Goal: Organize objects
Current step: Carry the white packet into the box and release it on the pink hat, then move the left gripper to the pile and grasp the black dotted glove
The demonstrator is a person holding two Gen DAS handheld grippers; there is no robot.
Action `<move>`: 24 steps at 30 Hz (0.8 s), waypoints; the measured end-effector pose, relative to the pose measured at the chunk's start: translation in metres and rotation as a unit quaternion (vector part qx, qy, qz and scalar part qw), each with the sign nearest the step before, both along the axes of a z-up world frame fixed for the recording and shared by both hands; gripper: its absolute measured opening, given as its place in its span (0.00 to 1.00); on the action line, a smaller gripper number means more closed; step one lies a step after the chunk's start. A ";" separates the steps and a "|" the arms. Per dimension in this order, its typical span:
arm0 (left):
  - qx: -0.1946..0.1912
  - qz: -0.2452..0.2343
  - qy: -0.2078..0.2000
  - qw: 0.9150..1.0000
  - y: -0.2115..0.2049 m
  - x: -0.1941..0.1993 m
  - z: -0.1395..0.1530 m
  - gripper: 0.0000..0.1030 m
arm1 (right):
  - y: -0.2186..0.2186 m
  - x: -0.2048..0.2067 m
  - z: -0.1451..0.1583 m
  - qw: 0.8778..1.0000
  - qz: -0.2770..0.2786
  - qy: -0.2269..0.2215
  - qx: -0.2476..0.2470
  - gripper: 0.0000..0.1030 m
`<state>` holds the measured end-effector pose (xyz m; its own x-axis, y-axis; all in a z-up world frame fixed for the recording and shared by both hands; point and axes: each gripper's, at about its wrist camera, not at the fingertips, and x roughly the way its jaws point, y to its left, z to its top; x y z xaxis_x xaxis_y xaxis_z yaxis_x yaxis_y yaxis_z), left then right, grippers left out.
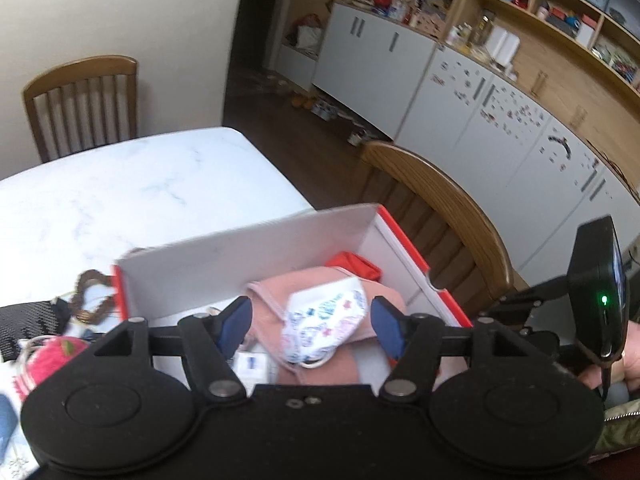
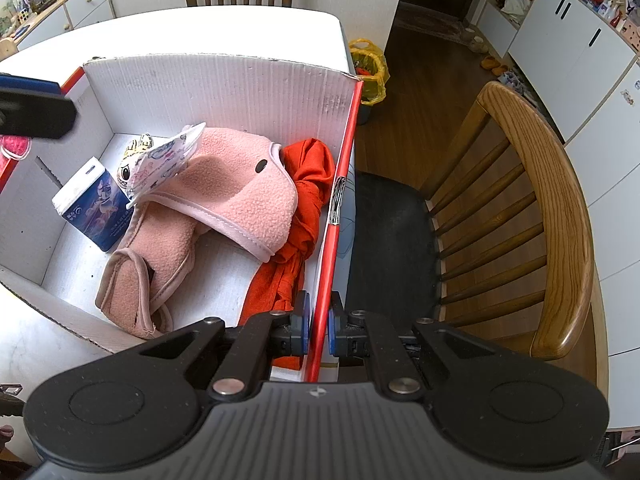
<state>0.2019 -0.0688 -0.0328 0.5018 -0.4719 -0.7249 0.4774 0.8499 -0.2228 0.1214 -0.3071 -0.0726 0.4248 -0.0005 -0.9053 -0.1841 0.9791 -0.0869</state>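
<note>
1. Only the right wrist view shows the right gripper [image 2: 319,330]: its blue pads are clamped on the red-edged side wall of the box [image 2: 224,80].
2. Only the left wrist view shows the left gripper [image 1: 312,322], jaws wide apart and empty, above the box, with the mask [image 1: 324,326] below them.
3. That view also shows clutter on the table [image 1: 120,184] left of the box: a brown ring [image 1: 94,296] and a pink item [image 1: 52,356].
4. The box holds a pink fleece [image 2: 224,200], the printed mask on it, a red cloth [image 2: 304,208] against the clamped wall, a tissue pack [image 2: 94,208] and a small toy [image 2: 134,160].
</note>
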 end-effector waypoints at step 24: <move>0.030 0.201 -0.001 0.979 0.135 0.056 0.002 0.99 | 0.000 0.000 -0.001 1.000 -0.003 0.003 -0.001 0.08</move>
<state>0.2580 0.0665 -0.0312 0.6398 -0.1922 -0.7441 0.1021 0.9809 -0.1655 0.1213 -0.3075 -0.0740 0.4185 -0.0054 -0.9082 -0.1786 0.9800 -0.0881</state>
